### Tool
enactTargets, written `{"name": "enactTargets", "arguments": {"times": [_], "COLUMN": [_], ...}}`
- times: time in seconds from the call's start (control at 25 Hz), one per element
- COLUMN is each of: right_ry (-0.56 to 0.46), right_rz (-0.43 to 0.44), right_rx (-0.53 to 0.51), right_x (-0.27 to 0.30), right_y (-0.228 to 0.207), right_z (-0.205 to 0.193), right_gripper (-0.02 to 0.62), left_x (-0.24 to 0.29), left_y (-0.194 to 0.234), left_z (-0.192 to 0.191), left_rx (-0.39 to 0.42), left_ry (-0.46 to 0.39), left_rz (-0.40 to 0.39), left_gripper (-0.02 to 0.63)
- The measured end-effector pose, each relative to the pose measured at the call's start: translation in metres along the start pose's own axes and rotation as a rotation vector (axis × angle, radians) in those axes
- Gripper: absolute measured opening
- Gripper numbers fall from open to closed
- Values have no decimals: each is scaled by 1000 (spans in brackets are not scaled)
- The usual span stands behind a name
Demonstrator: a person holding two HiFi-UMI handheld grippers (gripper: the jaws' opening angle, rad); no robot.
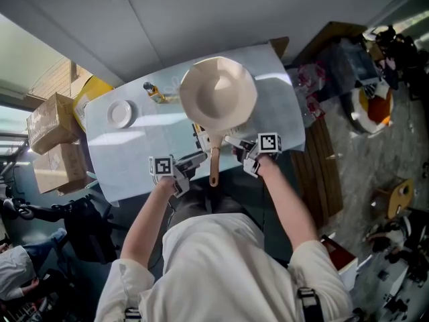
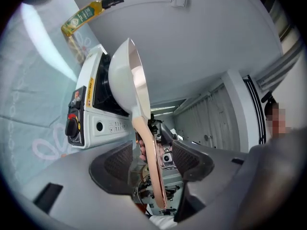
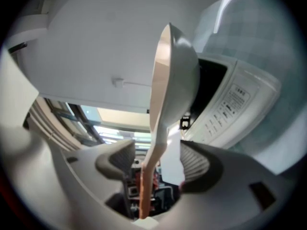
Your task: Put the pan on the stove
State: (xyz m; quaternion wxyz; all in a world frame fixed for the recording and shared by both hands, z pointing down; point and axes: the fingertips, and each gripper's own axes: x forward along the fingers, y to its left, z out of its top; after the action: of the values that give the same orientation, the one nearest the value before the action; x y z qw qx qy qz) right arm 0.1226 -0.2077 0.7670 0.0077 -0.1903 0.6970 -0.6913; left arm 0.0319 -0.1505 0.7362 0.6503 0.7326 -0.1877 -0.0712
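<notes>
A cream pan sits over the white portable stove and hides most of it. Its wood-tone handle points back at me. My left gripper comes at the handle from the left and my right gripper from the right, so they face each other. In the left gripper view the pan shows edge-on against the stove. The handle runs between the spread jaws, touching neither. The right gripper view shows the same: the handle runs between parted jaws, with the stove behind the pan.
An oil bottle and a small white plate stand on the pale table, left of the stove. Cardboard boxes are stacked past the table's left end. Clutter and a wooden bench lie on the right.
</notes>
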Motion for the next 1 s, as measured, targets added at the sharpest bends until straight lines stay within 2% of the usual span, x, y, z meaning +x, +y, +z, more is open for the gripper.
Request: {"name": "enactTargets", "arguments": {"times": [0.04, 0.16, 0.32, 0.48, 0.6, 0.76, 0.88, 1.0], "right_ry": [-6, -26, -55, -119, -170, -230, -257, -298], "right_rz": [-9, -51, -87, -128, -178, -280, -335, -375], "right_rx": [-7, -46, -129, -234, -335, -531, -669, -791], "right_x": [-5, -20, -37, -53, -62, -68, -68, -71], "right_y": [1, 4, 17, 37, 57, 91, 119, 146], "right_z": [1, 6, 16, 26, 32, 33, 28, 18], "right_gripper": [284, 284, 276, 152, 102, 58, 50, 40], "left_x": [-5, -18, -28, -32, -31, -39, -45, -54], "left_y": [-1, -8, -19, -39, -56, -81, -104, -121], "left_z": [3, 20, 38, 52, 60, 73, 79, 80], "left_rx": [-10, 98, 166, 264, 360, 462, 540, 652], "left_ry": [-18, -52, -100, -117, -99, -117, -127, -115], "left_rz": [15, 28, 73, 102, 120, 142, 132, 158], "left_gripper": [265, 265, 247, 179, 127, 39, 21, 20]}}
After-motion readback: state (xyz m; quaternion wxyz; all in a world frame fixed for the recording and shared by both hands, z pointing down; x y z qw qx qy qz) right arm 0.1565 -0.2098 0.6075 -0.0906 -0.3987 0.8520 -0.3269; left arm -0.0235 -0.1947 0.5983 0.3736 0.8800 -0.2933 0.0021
